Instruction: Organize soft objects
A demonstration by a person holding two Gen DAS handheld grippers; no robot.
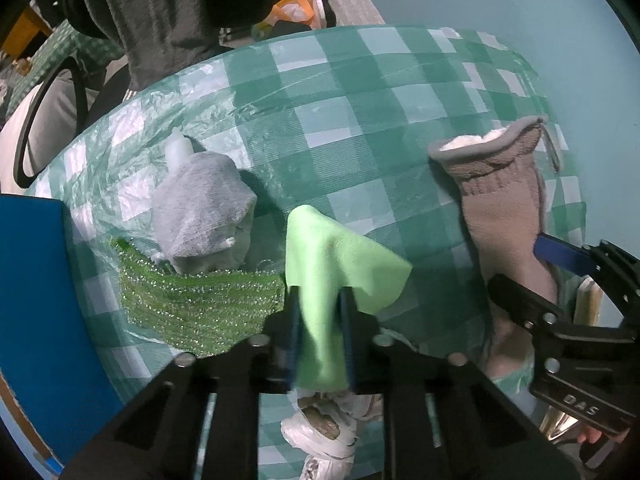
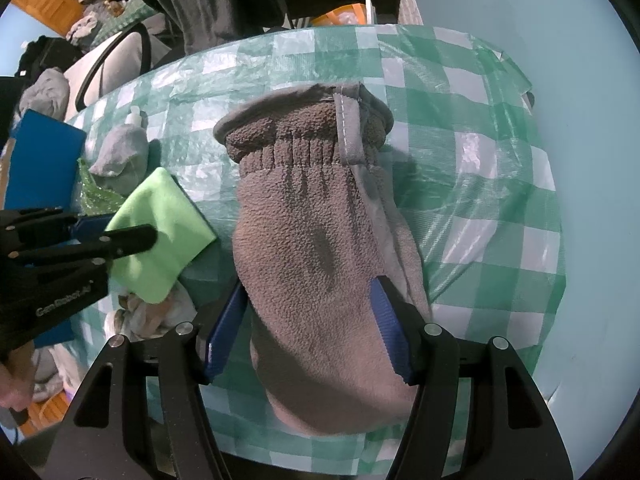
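A light green cloth (image 1: 332, 256) hangs pinched in my left gripper (image 1: 320, 312), which is shut on it just above the checked tablecloth (image 1: 360, 100). To its right lies a grey-brown fleece mitten (image 1: 504, 200), cuff pointing away. In the right wrist view the mitten (image 2: 320, 240) rests flat on the table, unsqueezed, between the blue pads (image 2: 228, 328) of my right gripper (image 2: 310, 320), which stands open around its finger end. The green cloth (image 2: 160, 232) and left gripper (image 2: 120, 232) show at the left of that view.
A grey cloth draped over a white bottle (image 1: 204, 208) and a glittery green mesh (image 1: 200, 304) sit left of the green cloth. A blue board (image 1: 36, 300) stands at the left edge. A crumpled white bag (image 1: 320, 428) lies below. A dark garment (image 1: 160, 20) hangs behind the table.
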